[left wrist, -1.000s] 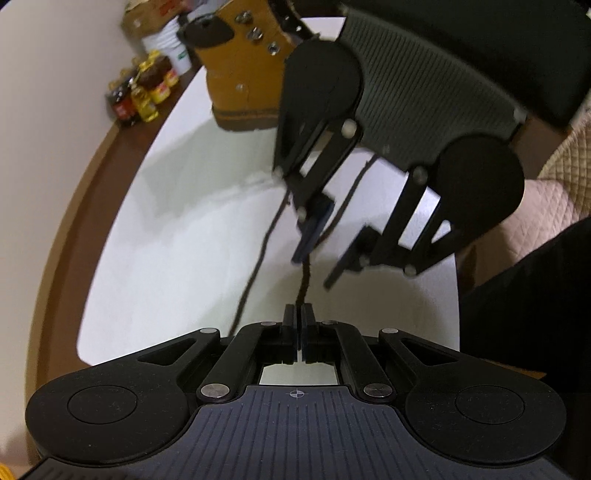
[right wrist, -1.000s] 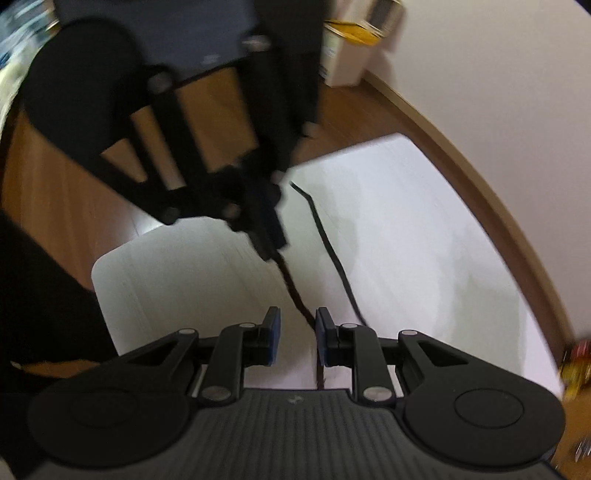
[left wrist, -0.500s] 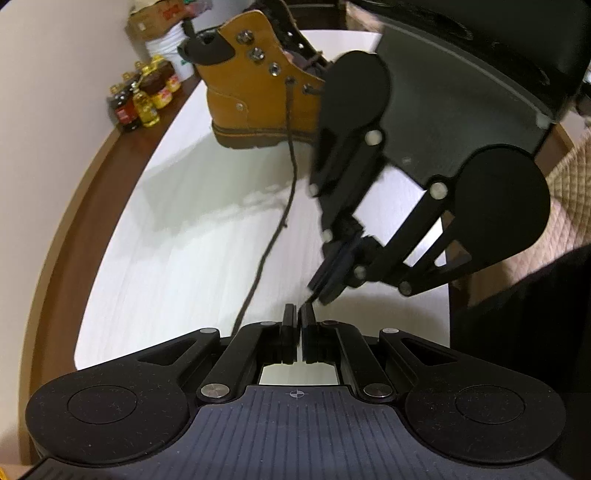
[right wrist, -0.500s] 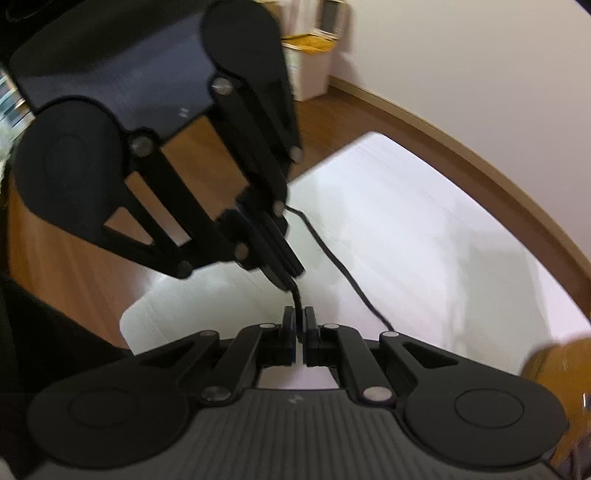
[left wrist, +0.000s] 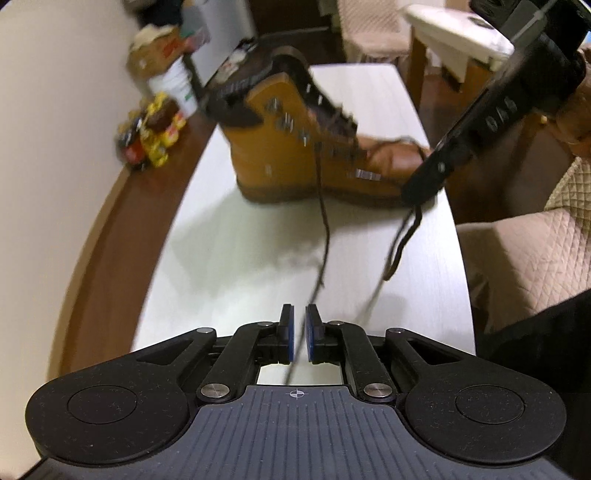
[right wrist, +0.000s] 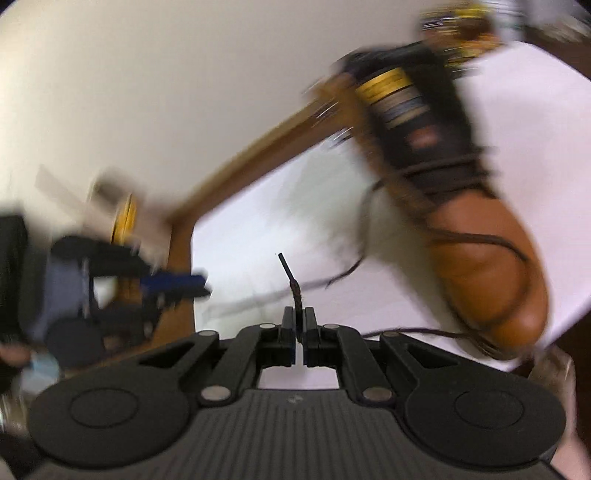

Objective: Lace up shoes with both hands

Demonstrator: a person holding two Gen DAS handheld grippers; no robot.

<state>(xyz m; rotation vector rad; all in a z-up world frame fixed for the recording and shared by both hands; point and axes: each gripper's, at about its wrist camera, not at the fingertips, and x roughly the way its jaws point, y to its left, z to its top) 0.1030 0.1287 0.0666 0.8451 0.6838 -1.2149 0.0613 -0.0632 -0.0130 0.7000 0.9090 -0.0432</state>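
A tan lace-up boot (left wrist: 295, 155) stands on the white table (left wrist: 369, 96), toe to the right. One dark lace (left wrist: 325, 229) runs from its eyelets down between the blue pads of my left gripper (left wrist: 299, 338). Its jaws are opening, and the lace hangs loose in the gap. My right gripper (right wrist: 299, 328) is shut on the other lace end (right wrist: 291, 280), whose stiff tip sticks up past the fingers. In the left wrist view the right gripper (left wrist: 421, 188) hovers by the boot's toe with the lace end (left wrist: 400, 240) dangling below. The right wrist view is blurred; the boot (right wrist: 480, 258) and left gripper (right wrist: 177, 284) show.
Bottles and jars (left wrist: 151, 140) and a white bucket (left wrist: 177, 88) stand on the wooden floor left of the table. A quilted beige cushion (left wrist: 524, 258) lies to the right. A chair (left wrist: 369, 26) stands behind the table's far end. A hand (left wrist: 576, 122) holds the right gripper.
My right gripper shut on the lace end beside the left fingertips, then rolled and swung away to the boot's toe. My left gripper rose and its jaws parted around the lace.
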